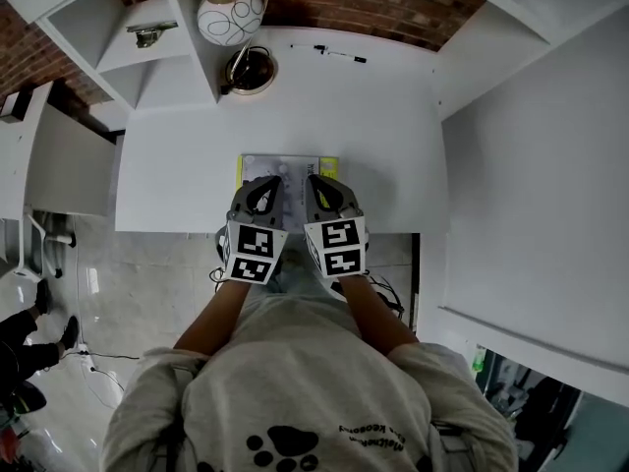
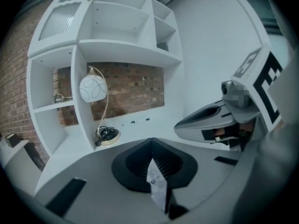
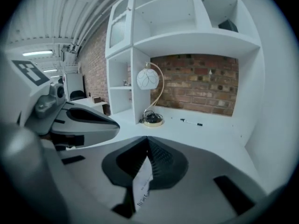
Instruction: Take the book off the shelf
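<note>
Here the left claw (image 1: 269,185) and right claw (image 1: 320,183) each pinch the book (image 1: 282,164), mostly hidden beneath them.

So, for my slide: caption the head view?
Left gripper and right gripper clamp the book at the desk edge.

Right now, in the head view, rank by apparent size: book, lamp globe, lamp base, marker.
1. book, partly hidden
2. lamp globe, nearer the camera, so this lead is unsure
3. lamp base
4. marker
</note>
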{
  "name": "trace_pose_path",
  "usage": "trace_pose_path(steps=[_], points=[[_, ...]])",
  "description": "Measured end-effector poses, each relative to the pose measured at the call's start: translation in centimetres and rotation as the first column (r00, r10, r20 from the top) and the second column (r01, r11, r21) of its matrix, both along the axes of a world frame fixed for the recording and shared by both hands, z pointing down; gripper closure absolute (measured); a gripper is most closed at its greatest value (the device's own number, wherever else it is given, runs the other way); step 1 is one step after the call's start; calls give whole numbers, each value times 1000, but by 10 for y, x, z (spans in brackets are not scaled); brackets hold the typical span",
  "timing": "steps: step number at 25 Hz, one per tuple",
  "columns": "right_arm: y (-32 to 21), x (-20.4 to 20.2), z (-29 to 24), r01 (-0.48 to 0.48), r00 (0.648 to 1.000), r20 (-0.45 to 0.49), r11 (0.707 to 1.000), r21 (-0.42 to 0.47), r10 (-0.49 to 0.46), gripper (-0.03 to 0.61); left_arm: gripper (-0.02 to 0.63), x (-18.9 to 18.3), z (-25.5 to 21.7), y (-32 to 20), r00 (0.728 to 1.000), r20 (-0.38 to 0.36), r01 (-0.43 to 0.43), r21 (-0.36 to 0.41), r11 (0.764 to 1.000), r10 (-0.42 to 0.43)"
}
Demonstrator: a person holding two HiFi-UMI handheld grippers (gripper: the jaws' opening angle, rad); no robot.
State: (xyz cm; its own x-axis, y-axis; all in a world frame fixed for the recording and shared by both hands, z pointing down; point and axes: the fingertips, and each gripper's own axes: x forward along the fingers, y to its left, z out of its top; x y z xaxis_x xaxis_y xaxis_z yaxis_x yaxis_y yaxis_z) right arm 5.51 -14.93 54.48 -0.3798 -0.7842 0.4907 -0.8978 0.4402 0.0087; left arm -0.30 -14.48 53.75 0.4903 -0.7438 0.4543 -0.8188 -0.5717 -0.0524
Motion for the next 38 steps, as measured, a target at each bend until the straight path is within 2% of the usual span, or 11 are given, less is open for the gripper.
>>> trace_pose_path(steps=[3,7,11,15,20,33,38], points=[[1,-2,-40,2,1000,2,993,120,-2,560,604,-1,-33,-3,998,-42,38,62,997,-35],[4,-3,-91,-11,1000,31,967,253,3,560,604,-4,-80,-2,996,-78,65,161,985,-53],[15,-4,-139,-15,999,52,937,349,-3,560,604,-9,-126,7,988,-140,97,228,969,-66],[30,-6,-178,-20,998,65,907,420,-8,560,604,-17,-158,17,976,-200,131,255,958,-80],[42,3,-199,-36,997,75,893,448,3,560,604,-18,-181,30,965,-248,154,283,947,-83],[64,13,-201,-15,996,81,877,480,-28,561,604,7,-194,65,973,-217,165,389,906,-84],[63,15,-197,-17,996,85,877,481,-27,561,604,7,-186,66,971,-219,176,373,911,-98]])
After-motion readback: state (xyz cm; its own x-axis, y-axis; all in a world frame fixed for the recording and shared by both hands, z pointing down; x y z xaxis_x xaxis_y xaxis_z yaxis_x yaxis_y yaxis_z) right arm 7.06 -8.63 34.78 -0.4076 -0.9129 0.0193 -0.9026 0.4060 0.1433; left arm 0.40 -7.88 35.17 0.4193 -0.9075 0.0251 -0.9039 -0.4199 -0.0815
